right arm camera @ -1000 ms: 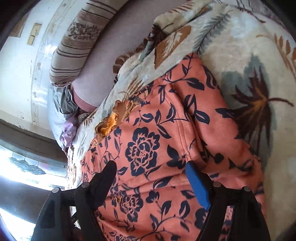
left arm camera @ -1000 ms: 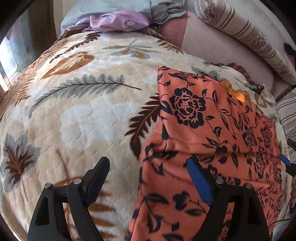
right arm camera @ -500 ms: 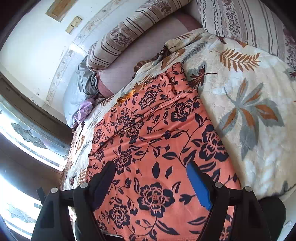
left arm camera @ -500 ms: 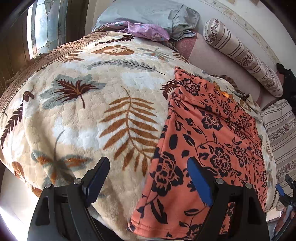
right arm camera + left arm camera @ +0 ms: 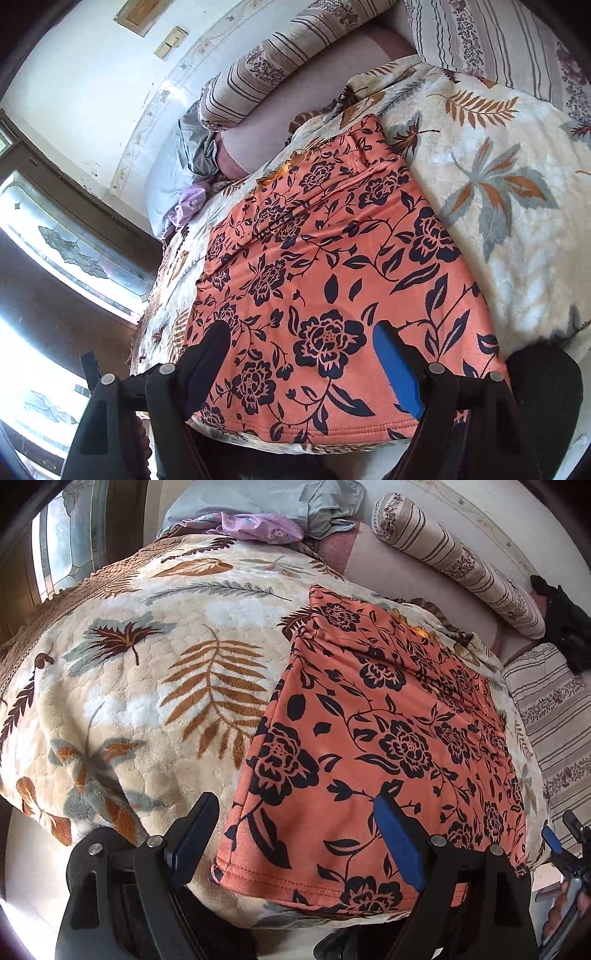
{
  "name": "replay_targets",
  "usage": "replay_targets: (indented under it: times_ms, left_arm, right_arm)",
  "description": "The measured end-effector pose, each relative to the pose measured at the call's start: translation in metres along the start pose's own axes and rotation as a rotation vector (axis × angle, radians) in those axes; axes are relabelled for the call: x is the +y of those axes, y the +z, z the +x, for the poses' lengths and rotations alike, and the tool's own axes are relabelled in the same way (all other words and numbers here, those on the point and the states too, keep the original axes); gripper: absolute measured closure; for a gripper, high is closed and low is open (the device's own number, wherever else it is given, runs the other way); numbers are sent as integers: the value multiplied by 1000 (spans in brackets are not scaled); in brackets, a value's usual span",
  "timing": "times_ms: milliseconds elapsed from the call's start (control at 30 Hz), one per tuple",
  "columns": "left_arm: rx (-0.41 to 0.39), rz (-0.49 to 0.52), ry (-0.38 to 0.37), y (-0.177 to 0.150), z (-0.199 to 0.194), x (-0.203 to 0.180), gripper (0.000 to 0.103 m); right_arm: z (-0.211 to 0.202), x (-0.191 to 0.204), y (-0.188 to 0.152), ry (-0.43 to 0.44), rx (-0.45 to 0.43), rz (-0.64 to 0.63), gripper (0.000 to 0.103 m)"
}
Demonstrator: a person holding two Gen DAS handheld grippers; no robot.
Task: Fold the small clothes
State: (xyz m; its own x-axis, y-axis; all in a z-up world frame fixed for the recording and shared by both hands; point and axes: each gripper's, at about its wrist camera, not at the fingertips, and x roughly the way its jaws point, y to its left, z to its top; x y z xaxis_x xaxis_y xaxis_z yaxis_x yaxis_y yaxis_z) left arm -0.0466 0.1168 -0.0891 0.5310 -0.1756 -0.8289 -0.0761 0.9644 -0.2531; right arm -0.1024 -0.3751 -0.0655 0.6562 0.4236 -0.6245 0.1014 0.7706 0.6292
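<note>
Fabric of an orange floral garment [image 5: 388, 746] lay flat on the leaf-patterned blanket [image 5: 147, 686], its hem at the bed's near edge, filling the left wrist view from about 12 to 5 o'clock. The left gripper [image 5: 295, 834] hung above that hem with jaws spread, pinching nothing; the right gripper [image 5: 303, 354] did likewise over the garment [image 5: 332, 266]. At 12 o'clock a lilac cloth [image 5: 258, 528] sat against a grey pillow [image 5: 266, 498]; a striped bolster [image 5: 461, 561] ran toward 2 o'clock, well apart from the garment.
</note>
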Motion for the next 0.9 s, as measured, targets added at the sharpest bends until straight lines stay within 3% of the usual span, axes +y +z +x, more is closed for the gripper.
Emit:
replay_targets:
  times_ms: [500,733,900]
  left_arm:
    - [49,15,43,-4,-5,-1,17]
    - [86,-21,51,-12,4,9,17]
    - [107,-26,48,-15,11,14,17]
  right_arm:
    - [-1,-28,-1,33,17,51,21]
    - [-2,-58,7,0,48,95,21]
    - [-4,-73,16,-73,81,87,21]
